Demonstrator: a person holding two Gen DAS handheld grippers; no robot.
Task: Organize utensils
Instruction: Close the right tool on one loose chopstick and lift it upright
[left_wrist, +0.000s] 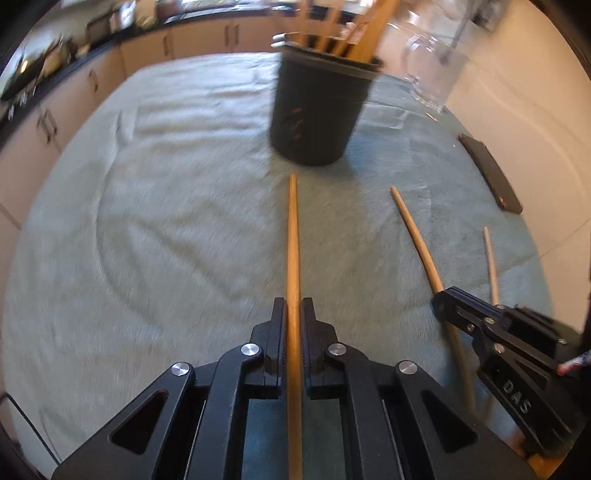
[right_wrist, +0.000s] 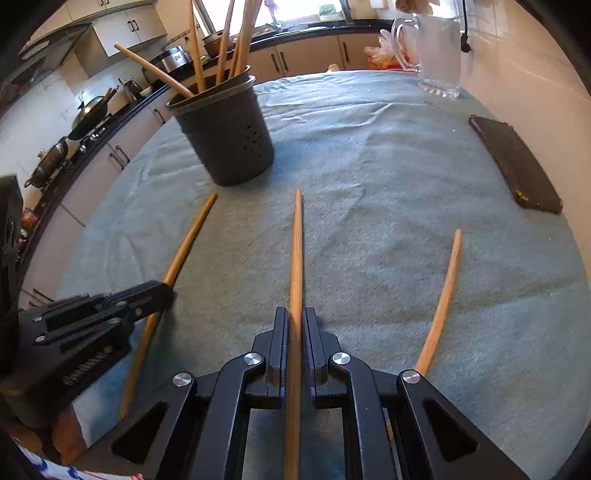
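Item: left hand-held gripper (left_wrist: 294, 317), pinching a long wooden chopstick (left_wrist: 293, 236). The jaws are pressing on the shaft from both sides. The stick's long axis is running straight ahead toward 12 o'clock, its tip stopping just short of the dark utensil holder (left_wrist: 317, 110).

Item: right hand-held gripper (right_wrist: 295, 325), likewise clamping a second wooden chopstick (right_wrist: 296, 251) lengthwise, tip aiming at 12 o'clock. From this side the utensil holder (right_wrist: 225, 136) is standing at about 11 o'clock, already bristling with upright sticks.

Item: a third chopstick (right_wrist: 443, 299), lying loose on the green cloth (right_wrist: 369, 166) over the counter at 2 o'clock of the right hand-held gripper, ungripped.

Judgement: both held sticks are lying flat and pointing at the holder. The left one is sitting nearer and more squarely in line, so it is likely going in first, tipped upright over the rim.
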